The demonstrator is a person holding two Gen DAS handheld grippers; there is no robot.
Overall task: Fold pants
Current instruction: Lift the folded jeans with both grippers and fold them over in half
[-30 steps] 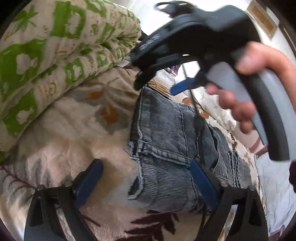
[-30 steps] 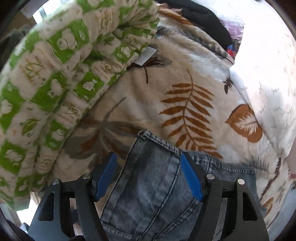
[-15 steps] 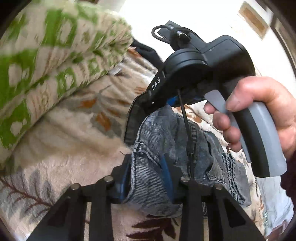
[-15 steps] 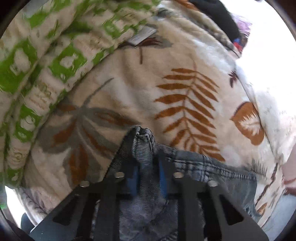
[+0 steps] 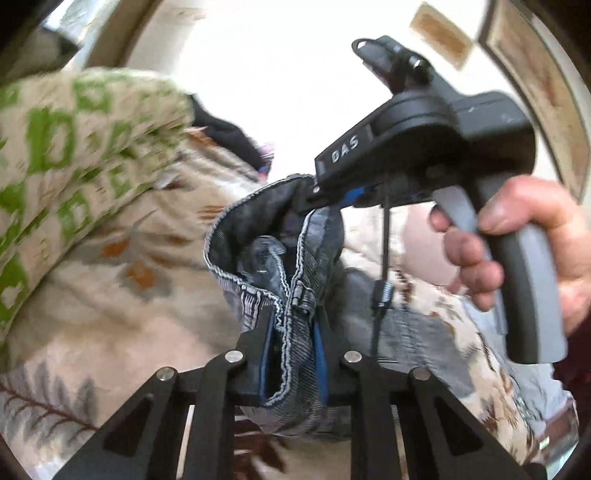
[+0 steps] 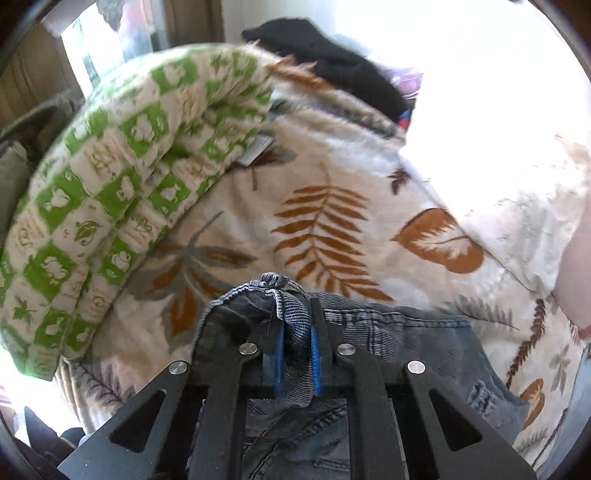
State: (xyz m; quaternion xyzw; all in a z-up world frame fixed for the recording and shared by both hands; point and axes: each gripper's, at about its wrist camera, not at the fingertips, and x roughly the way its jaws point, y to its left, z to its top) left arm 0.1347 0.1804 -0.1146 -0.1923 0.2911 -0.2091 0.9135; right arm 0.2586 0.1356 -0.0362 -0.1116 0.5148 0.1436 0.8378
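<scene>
The grey-blue denim pants (image 5: 255,254) lie on a leaf-print blanket (image 5: 110,314), with the waistband end lifted off it. My left gripper (image 5: 293,328) is still closing, and its blue pads press on a bunched fold of the waistband by the zipper. Above it in the left wrist view, my right gripper (image 5: 325,195) pinches another part of the same edge, with a hand (image 5: 517,236) on its grey handle. In the right wrist view that gripper (image 6: 295,325) is shut on a wad of denim, and the rest of the pants (image 6: 399,332) trail off to the right.
A folded green-and-cream quilt (image 6: 122,192) is piled at the left on the blanket (image 6: 325,221). A black garment (image 6: 332,62) lies at the far end. Framed pictures (image 5: 443,33) hang on the bright wall behind.
Both grippers went from open over the flat pants to shut on the waistband. Both have risen, pulling the denim edge up off the blanket.
</scene>
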